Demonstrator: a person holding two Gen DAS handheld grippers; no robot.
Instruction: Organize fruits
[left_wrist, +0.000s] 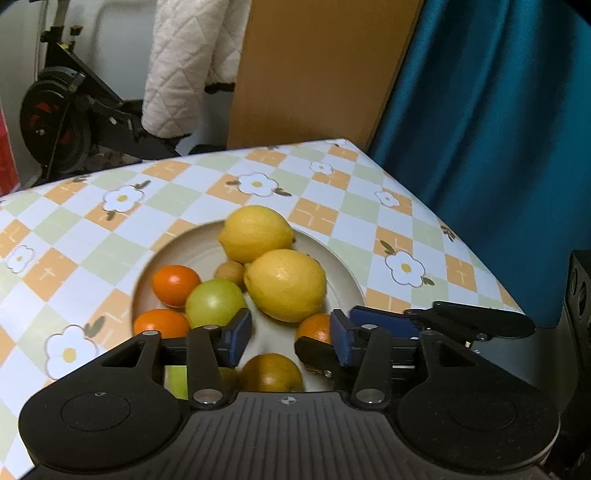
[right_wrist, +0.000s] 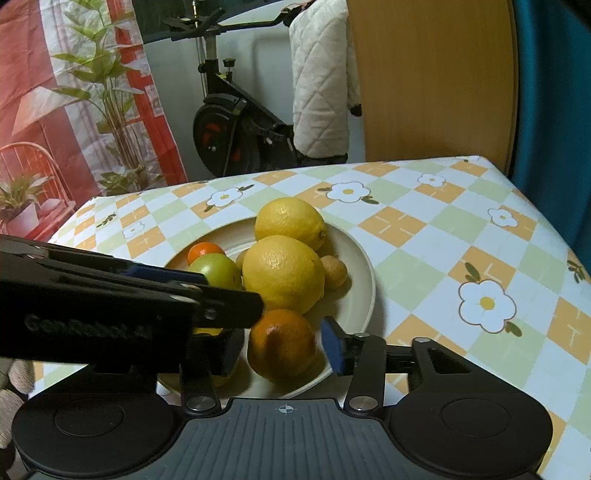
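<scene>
A cream plate (left_wrist: 340, 266) on the checked tablecloth holds two lemons (left_wrist: 255, 232) (left_wrist: 286, 284), a green fruit (left_wrist: 214, 301), small oranges (left_wrist: 173, 284) and a small brown fruit (left_wrist: 231, 271). My left gripper (left_wrist: 290, 334) hovers open over the plate's near part, with a dark orange fruit (left_wrist: 271, 373) below its pads, untouched. My right gripper (right_wrist: 282, 349) is open around an orange (right_wrist: 282, 343) that rests on the plate (right_wrist: 362, 280); narrow gaps show at both pads. The left gripper's body (right_wrist: 129, 295) crosses the right wrist view and hides the plate's left side.
The table's far edge and right corner (left_wrist: 343, 142) lie just beyond the plate. Behind stand an exercise bike (right_wrist: 229, 125), a white quilted coat (right_wrist: 321, 85), a wooden panel (right_wrist: 432, 81) and a teal curtain (left_wrist: 498, 129). Bare tablecloth (right_wrist: 461, 240) spreads right of the plate.
</scene>
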